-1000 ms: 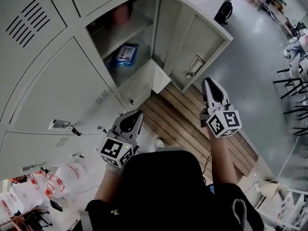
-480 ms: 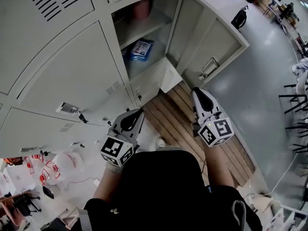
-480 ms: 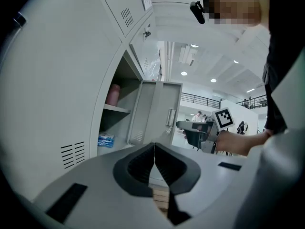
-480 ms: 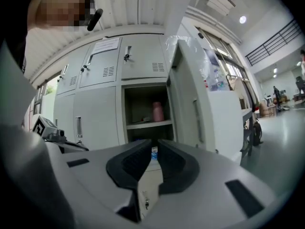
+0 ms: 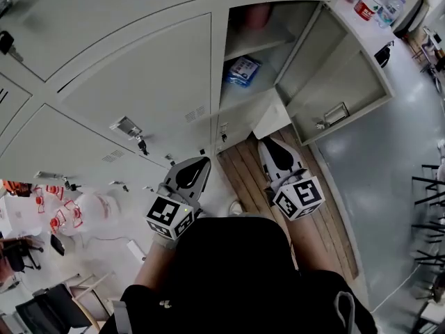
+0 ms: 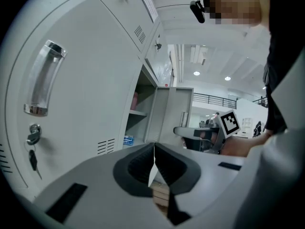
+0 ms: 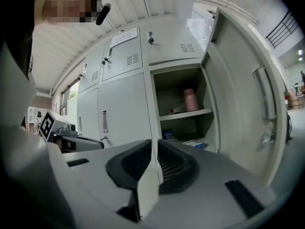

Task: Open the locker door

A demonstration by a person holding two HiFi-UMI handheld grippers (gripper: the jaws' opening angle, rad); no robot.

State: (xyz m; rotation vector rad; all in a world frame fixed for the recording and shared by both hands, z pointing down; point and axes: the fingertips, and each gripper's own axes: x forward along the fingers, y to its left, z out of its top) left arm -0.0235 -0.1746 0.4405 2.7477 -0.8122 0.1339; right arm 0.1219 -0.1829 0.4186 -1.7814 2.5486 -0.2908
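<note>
Head view: L gripper (image 5: 201,161) & R gripper (image 5: 267,145) both closed, empty, not touching open locker door (image 5: 342,75).

Left gripper (image 5: 202,162), right gripper (image 5: 267,145): light grey plastic shells, wide at the back and tapering to a blunt point. Each has a black teardrop inset on top. Each carries a white cube with black square markers: left cube (image 5: 170,217), right cube (image 5: 298,199). In the gripper views, the jaw insides are lined with black ribbed pads (image 6: 136,165), and there are black rectangular slots (image 7: 240,195) in the grey shell. Person wears a black top (image 5: 236,270). Grey loop (image 5: 345,309) near its lower right, unclear what.
</note>
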